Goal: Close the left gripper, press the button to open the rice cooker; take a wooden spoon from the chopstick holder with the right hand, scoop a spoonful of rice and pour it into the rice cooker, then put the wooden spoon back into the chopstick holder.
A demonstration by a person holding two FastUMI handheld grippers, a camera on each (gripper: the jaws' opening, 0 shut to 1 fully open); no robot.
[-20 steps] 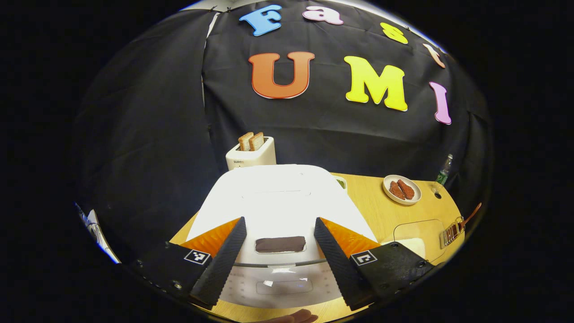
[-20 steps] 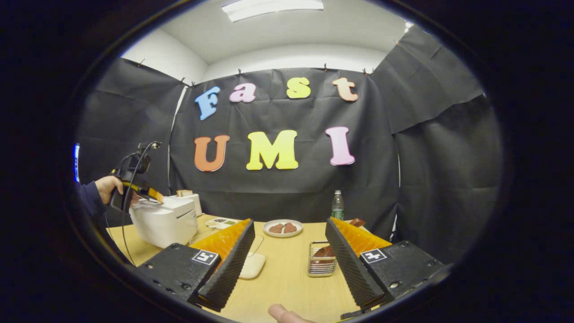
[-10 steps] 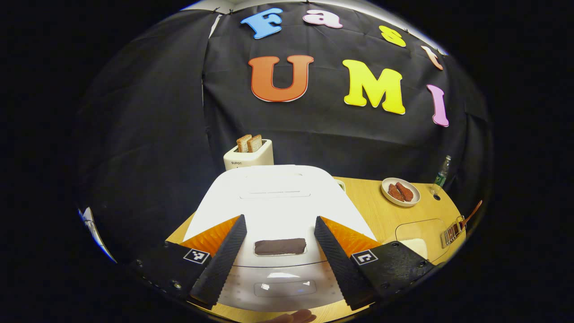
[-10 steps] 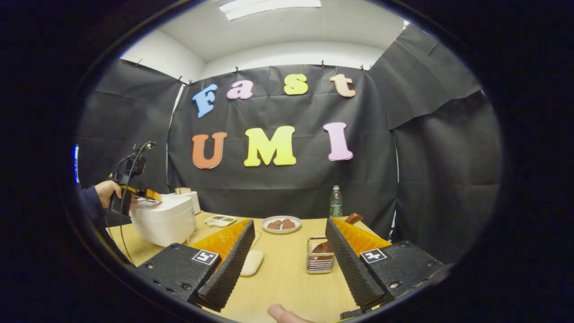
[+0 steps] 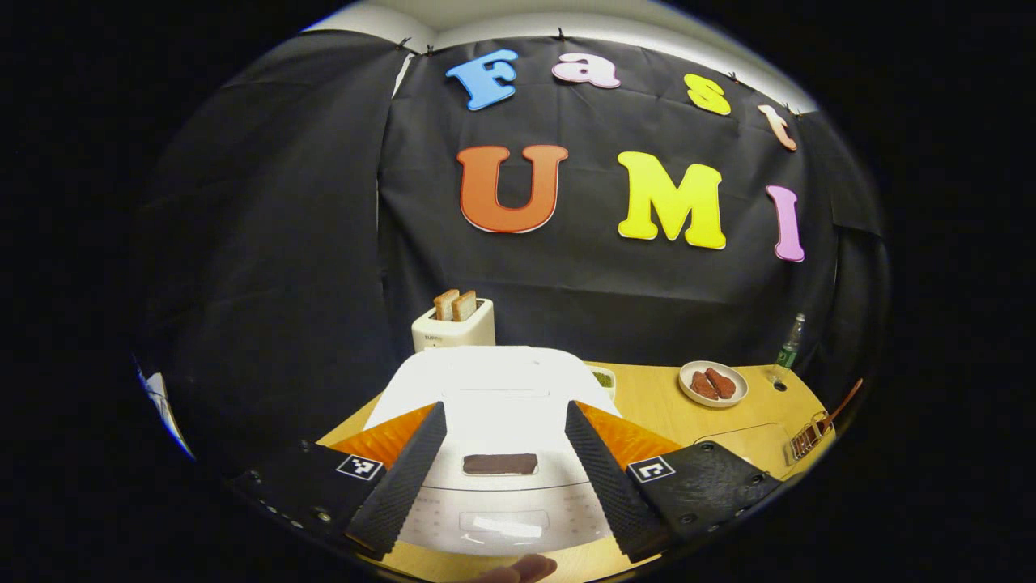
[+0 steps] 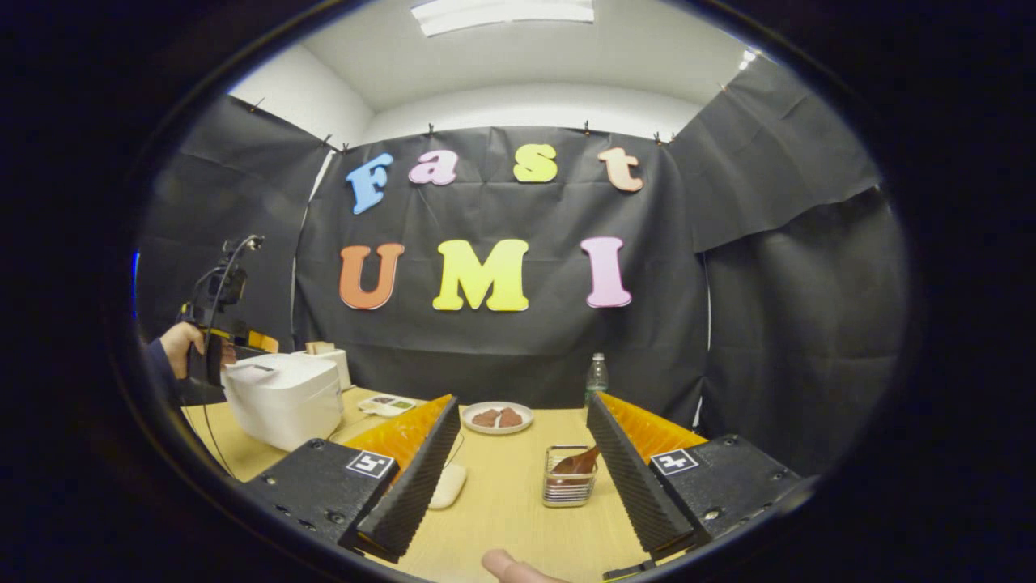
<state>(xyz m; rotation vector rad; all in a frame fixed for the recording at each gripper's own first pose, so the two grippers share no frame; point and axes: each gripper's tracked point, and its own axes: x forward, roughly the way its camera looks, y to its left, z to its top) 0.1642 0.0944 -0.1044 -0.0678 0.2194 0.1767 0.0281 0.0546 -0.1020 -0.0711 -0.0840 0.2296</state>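
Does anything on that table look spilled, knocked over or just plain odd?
Nothing stands out. The rice cooker sits shut and level, the toaster holds its toast upright, the plate and bottle stand normally, and the wooden spoon rests in its wire holder.

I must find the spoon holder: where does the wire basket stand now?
In the right gripper view the wire basket stands on the table between the open fingers, with the plate behind it.

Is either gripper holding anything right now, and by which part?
Nothing is held. The left gripper is open over the rice cooker; the right gripper is open, with the wooden spoon in the chopstick holder.
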